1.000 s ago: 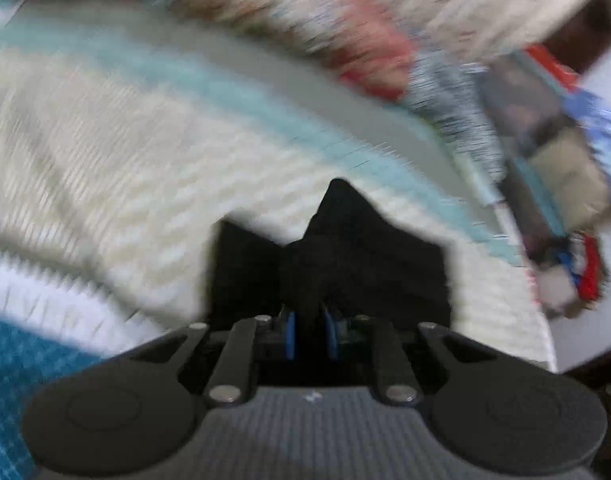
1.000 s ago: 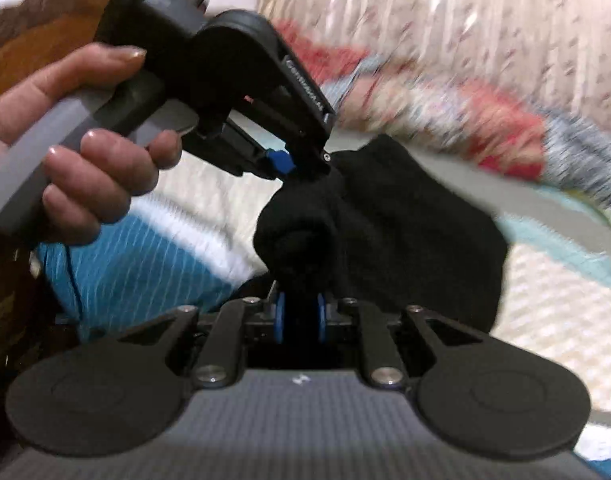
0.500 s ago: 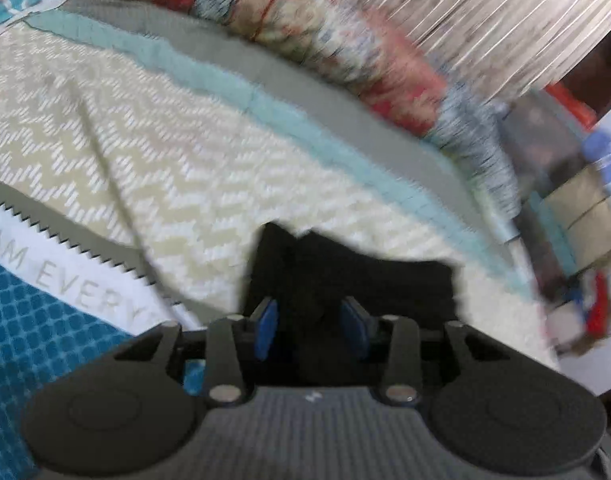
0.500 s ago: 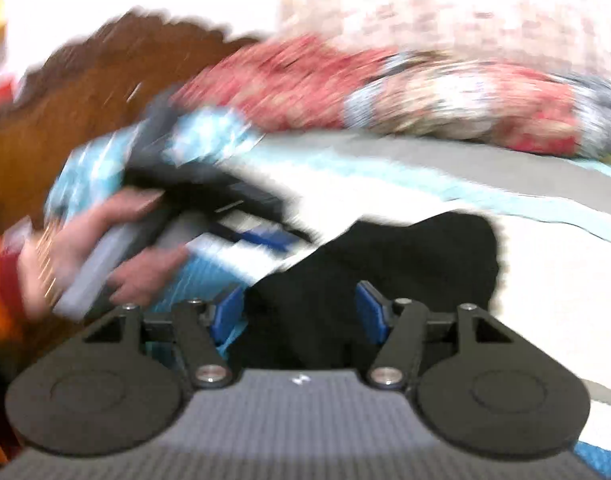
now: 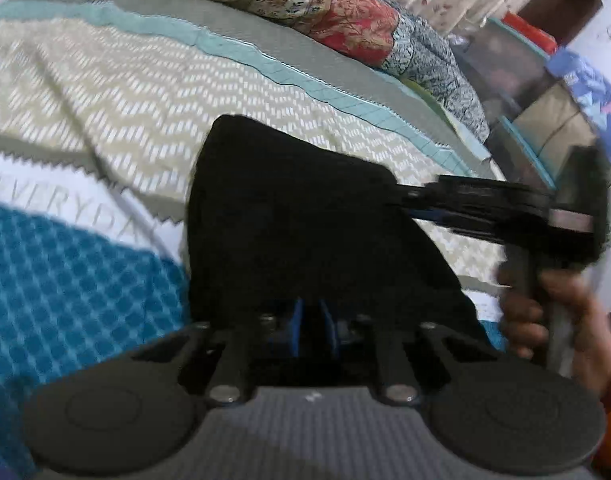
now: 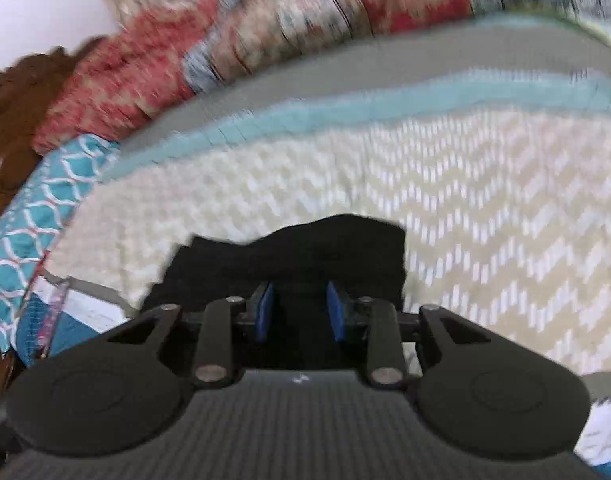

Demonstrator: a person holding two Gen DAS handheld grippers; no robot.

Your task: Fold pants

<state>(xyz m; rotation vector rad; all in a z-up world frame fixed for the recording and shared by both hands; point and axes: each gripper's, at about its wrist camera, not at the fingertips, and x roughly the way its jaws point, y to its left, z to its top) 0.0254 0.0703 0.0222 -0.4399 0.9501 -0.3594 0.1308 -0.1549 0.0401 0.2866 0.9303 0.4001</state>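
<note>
Black pants (image 5: 305, 224), folded into small bundle, sit on cream zigzag bedspread (image 5: 117, 92), near edge over blue patterned part. We see left gripper (image 5: 314, 326) with blue pads nearly together, pinching near edge of cloth. Right gripper (image 6: 300, 316) has jaws closing, cloth between pads but gaps still show either side, so no real clamp. From left view its tips reach bundle's right corner, hand (image 5: 561, 316) on handle. Floral quilt (image 5: 345, 8) bunched along far side
</note>
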